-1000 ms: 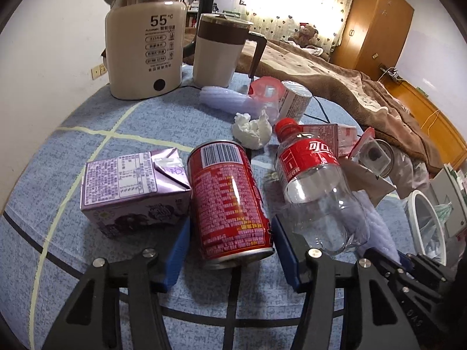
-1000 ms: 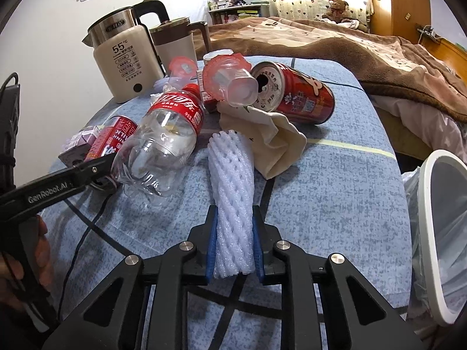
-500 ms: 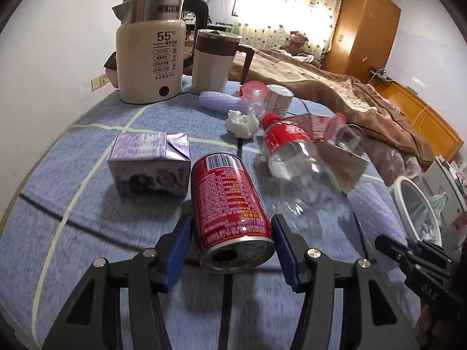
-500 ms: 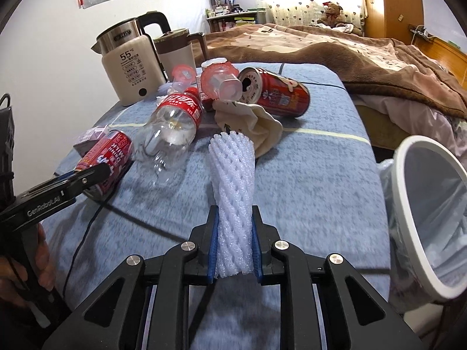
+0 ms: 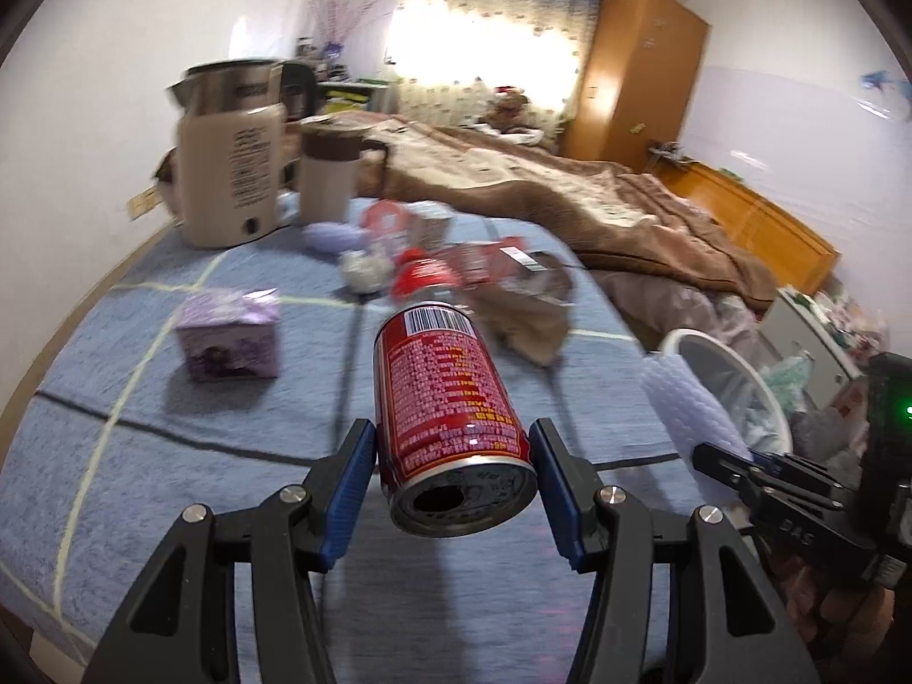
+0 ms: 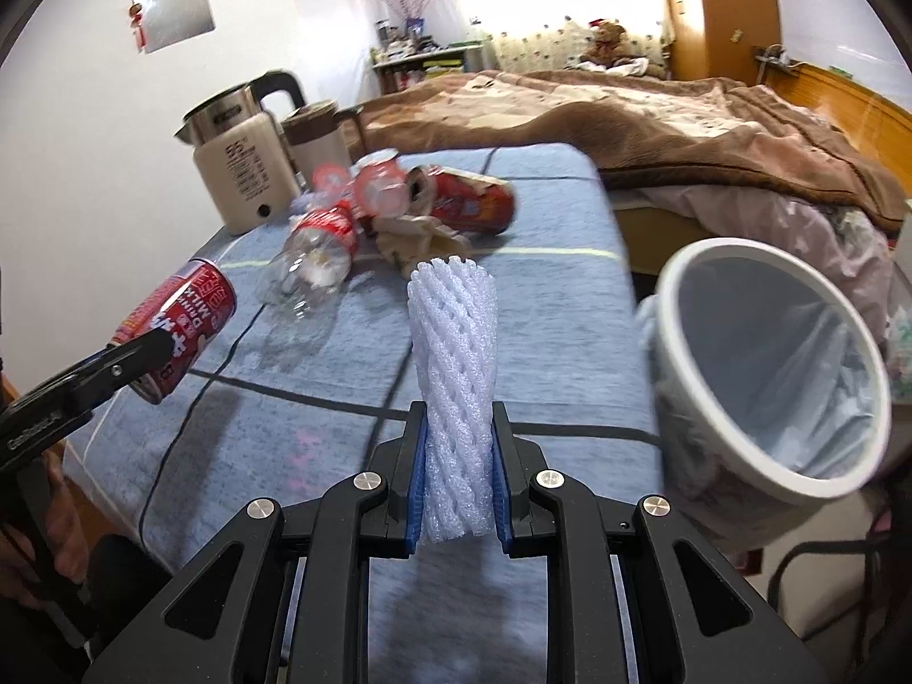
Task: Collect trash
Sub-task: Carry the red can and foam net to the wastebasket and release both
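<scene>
My left gripper (image 5: 456, 479) is shut on a red drink can (image 5: 447, 399) and holds it lifted above the blue tablecloth (image 5: 171, 456); the can also shows in the right wrist view (image 6: 179, 336). My right gripper (image 6: 457, 484) is shut on a white foam net sleeve (image 6: 454, 382), raised above the table's near edge. A white bin (image 6: 769, 376) lined with a bag stands just right of the sleeve, beside the table. It also shows in the left wrist view (image 5: 724, 376).
On the table lie a purple carton (image 5: 228, 336), a clear plastic bottle (image 6: 313, 262), a second red can (image 6: 467, 202), crumpled paper (image 6: 416, 239) and cups. A kettle (image 6: 239, 165) and jug (image 6: 316, 139) stand at the back. A bed (image 6: 655, 125) lies behind.
Both grippers have risen and pulled back from the table. The left lifted the red can off the cloth. The right carried the foam sleeve toward the bin, which now looms larger.
</scene>
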{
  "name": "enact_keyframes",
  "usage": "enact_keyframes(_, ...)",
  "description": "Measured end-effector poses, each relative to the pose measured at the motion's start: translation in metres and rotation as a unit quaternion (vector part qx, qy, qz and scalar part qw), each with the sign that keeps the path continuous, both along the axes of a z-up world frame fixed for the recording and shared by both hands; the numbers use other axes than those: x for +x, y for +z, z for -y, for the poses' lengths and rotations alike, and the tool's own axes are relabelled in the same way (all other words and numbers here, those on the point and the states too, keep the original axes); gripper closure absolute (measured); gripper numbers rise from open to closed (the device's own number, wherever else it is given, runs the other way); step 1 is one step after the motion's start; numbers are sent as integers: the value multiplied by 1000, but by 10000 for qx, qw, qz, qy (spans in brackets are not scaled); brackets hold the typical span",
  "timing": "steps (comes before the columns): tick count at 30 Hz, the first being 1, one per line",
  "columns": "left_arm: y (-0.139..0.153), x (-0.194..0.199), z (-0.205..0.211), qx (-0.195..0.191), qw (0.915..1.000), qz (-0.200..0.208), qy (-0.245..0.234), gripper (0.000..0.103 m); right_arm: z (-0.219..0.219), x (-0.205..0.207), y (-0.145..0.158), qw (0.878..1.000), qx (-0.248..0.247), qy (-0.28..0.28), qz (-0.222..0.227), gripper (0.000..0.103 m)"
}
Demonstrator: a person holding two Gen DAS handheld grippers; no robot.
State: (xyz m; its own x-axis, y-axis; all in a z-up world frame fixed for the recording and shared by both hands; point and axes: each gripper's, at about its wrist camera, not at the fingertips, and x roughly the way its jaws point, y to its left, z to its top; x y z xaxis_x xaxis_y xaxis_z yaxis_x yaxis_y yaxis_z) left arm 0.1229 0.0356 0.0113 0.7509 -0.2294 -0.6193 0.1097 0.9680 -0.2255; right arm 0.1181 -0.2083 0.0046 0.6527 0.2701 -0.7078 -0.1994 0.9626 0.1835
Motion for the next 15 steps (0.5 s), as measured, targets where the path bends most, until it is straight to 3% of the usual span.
enact_keyframes(7,6,20,70,-26,9950,42,-993,46,52,-3,5,9976,-91,-680,60,83)
enact_keyframes(15,1,53,159,-26,9794,-37,-2021,46,127,1,-3,9877,-153,-1557,-63,83)
